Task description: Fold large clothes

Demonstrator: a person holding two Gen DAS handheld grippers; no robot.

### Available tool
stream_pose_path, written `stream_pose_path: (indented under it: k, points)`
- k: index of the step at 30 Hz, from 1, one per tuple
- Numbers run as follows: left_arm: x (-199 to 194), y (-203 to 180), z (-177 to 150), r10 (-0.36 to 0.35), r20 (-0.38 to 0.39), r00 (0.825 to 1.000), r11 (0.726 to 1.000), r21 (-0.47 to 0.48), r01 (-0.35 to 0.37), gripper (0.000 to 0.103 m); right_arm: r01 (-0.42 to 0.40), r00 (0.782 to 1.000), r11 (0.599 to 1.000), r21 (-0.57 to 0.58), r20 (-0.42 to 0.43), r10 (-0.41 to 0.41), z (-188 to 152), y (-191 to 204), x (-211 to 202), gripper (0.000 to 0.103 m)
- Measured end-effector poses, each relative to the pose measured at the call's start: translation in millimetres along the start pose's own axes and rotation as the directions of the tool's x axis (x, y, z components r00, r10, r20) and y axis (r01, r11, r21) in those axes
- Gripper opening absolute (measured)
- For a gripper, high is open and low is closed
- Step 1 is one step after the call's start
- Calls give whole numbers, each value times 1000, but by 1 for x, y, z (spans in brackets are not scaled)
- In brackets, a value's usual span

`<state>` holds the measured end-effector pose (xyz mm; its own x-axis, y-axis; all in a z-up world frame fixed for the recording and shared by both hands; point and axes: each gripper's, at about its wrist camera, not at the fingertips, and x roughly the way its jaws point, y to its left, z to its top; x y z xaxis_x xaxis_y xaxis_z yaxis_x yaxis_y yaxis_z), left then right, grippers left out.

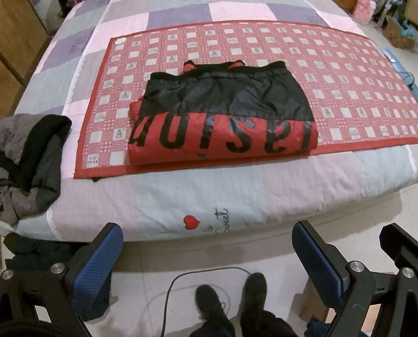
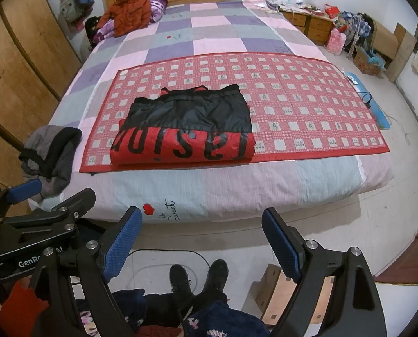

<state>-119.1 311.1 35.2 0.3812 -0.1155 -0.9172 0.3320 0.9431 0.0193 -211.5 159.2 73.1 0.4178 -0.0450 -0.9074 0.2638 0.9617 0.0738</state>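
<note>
Lying folded, red-and-black jacket (image 1: 223, 115) on mat (image 1: 349, 84)

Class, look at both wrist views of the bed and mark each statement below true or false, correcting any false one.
1. The red and black jacket lies folded on the red checked mat. True.
2. The right tool grips the jacket. False: it is open and empty, back from the bed.
3. A grey and black garment sits crumpled at the bed's left edge. True.
4. The left tool is shut. False: its jaws stand apart, holding nothing.
5. An orange coat lies by the headboard. True.
</note>
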Motion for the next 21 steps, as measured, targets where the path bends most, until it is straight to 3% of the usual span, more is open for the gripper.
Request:
stream_pose_path:
  k: [21]
  points:
    - [2, -2, 1, -2, -5, 1000, 1000, 2, 2, 99, 2, 1000, 1000, -1, -2, -2, 1, -1, 1, 89]
